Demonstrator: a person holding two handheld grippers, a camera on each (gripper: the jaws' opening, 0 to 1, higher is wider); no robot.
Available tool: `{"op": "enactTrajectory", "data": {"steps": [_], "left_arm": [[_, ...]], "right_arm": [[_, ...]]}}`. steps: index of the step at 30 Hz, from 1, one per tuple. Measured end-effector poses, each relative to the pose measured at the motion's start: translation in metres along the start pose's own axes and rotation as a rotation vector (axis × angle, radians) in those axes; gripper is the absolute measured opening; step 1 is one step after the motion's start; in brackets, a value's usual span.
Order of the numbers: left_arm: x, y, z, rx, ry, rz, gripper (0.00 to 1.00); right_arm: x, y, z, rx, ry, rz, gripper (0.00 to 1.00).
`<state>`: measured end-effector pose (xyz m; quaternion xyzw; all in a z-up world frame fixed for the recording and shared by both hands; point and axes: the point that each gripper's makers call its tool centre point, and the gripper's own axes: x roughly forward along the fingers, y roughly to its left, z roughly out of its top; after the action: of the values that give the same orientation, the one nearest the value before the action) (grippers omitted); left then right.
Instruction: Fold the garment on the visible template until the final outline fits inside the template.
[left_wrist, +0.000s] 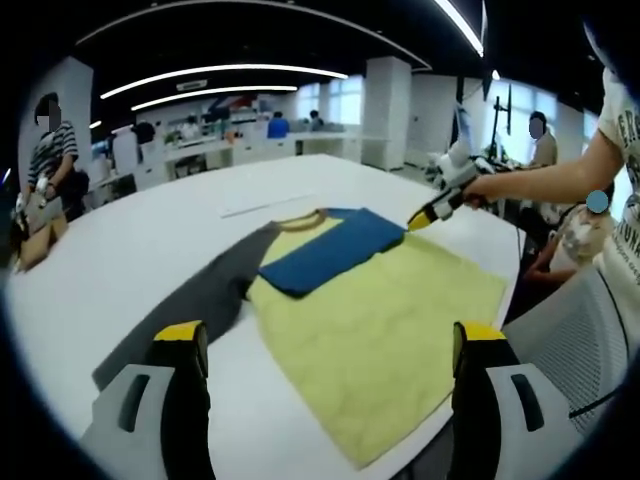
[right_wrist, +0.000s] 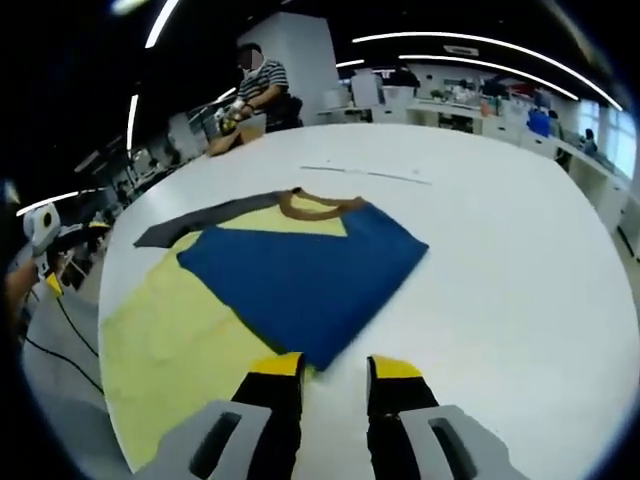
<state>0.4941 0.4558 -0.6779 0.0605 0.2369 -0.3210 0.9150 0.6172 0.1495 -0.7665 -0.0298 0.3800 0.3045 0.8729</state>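
The garment (left_wrist: 380, 330) lies flat at frame centre on the white table (left_wrist: 120, 270), blue sleeve (right_wrist: 300, 275) folded across its yellow body. Left gripper (left_wrist: 325, 345): jaws wide apart, holding nothing. Right gripper (right_wrist: 335, 370): jaws narrowly parted at the blue sleeve's edge; grip cannot be determined

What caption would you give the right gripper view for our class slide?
Right gripper, jaws apart, at the edge of the blue sleeve folded over a yellow shirt on a white table.
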Motion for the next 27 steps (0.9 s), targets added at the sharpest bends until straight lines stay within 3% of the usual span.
{"op": "enactTrajectory", "data": {"steps": [9,15,27], "left_arm": [[-0.0013,0.0031,-0.0026,-0.001,0.007,0.002,0.99],[-0.0007,0.0038,-0.0025,0.002,0.009,0.001,0.99],[-0.0010,0.0053,-0.0039,0.006,0.015,0.005,0.99]], "right_arm": [[0.0077,0.0045,-0.0084,0.012,0.013,-0.003,0.08],[0.0104,0.0057,-0.0051,0.018,-0.018,-0.004,0.01],[0.0048,-0.0037,-0.0052,-0.050,-0.006,-0.041,0.00]]}}
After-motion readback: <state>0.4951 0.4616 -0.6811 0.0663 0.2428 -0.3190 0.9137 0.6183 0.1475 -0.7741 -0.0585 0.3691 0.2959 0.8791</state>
